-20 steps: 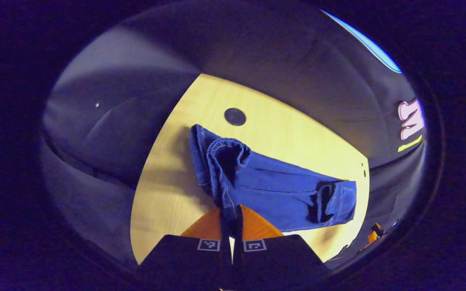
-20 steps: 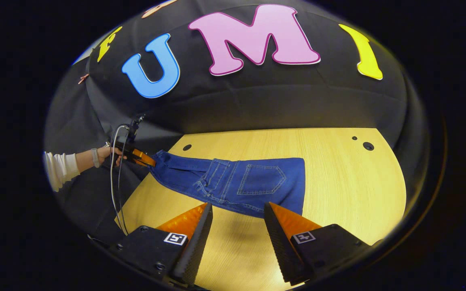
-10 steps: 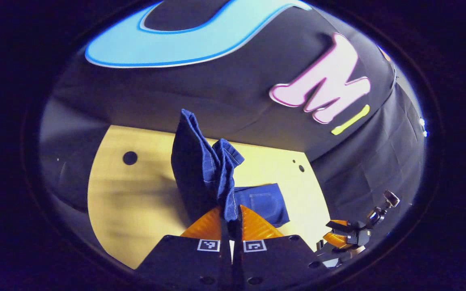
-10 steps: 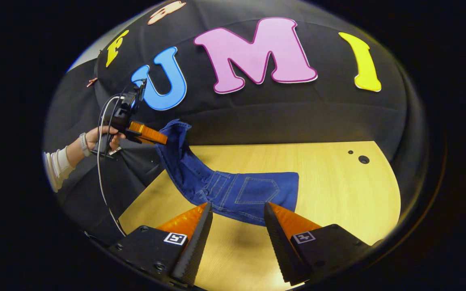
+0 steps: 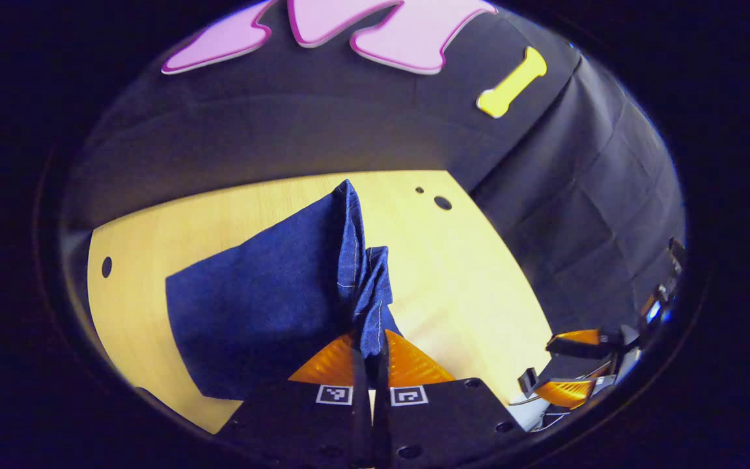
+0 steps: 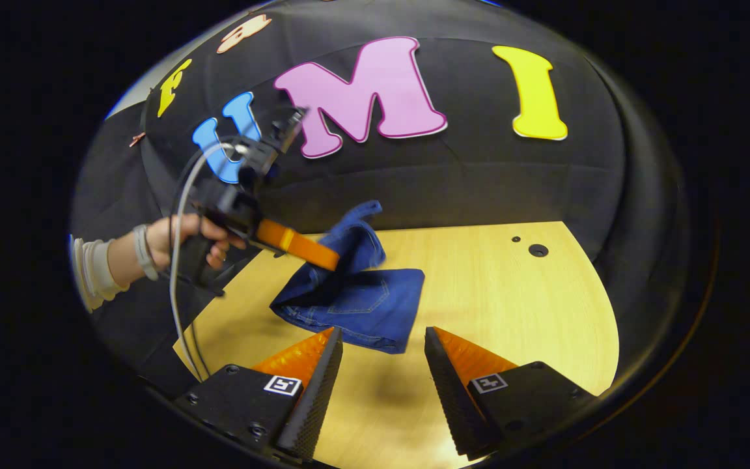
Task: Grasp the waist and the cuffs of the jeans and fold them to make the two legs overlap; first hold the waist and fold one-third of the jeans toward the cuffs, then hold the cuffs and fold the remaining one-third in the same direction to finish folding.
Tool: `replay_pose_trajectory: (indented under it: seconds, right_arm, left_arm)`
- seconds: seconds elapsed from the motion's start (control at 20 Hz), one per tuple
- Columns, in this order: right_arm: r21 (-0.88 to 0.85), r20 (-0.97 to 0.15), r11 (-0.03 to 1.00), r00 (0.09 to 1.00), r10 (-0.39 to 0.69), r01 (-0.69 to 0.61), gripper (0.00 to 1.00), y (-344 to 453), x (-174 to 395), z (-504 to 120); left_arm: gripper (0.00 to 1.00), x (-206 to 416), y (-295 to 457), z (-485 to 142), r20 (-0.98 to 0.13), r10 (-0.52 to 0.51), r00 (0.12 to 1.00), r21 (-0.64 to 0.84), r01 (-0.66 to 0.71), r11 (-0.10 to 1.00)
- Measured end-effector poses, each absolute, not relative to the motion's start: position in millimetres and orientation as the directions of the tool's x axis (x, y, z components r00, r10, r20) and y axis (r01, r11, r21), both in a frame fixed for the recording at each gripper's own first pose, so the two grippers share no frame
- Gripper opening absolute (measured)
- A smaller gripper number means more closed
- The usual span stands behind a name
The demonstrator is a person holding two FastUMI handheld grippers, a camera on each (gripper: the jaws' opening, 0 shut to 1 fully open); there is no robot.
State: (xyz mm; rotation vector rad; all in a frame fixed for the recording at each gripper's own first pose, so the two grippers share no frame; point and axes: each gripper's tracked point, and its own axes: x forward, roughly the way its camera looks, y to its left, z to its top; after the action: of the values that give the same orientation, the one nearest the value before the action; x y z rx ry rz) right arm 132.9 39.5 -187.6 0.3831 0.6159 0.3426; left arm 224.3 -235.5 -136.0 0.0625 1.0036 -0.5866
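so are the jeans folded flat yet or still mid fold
Mid fold: the left gripper holds the cuff end of the jeans up above the part lying on the table.

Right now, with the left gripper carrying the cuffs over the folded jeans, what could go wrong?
1. The left gripper pinches only a thin bunch of the cuffs; one layer may slip out and the fold may land uneven.
2. The right gripper hangs open, apart from the jeans, so nothing pins the folded part; the pull might drag it along the table.
3. The lifted denim twists, so it may come down creased.
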Motion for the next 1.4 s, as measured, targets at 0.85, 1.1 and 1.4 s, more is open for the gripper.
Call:
replay_pose_trajectory:
  seconds: [0.85,1.1,1.4]
  right_arm:
    - [0.354,-0.361,0.914,0.873,0.329,-0.198,0.79,-21.0,92.9,-125.1]
    - [0.326,-0.291,0.925,0.91,0.296,-0.197,0.83,-28.7,40.8,-60.1]
    - [0.226,-0.163,0.958,0.963,0.214,-0.175,0.87,-46.9,-3.0,14.5]
  left_arm:
    - [0.97,143.2,-238.0,-44.7,-0.529,-0.411,0.742,-0.176,0.379,0.909]
    - [0.97,32.1,-204.4,45.7,-0.338,-0.405,0.85,-0.171,0.368,0.914]
    - [0.97,-50.9,-177.4,85.4,-0.213,-0.31,0.927,-0.103,0.294,0.95]
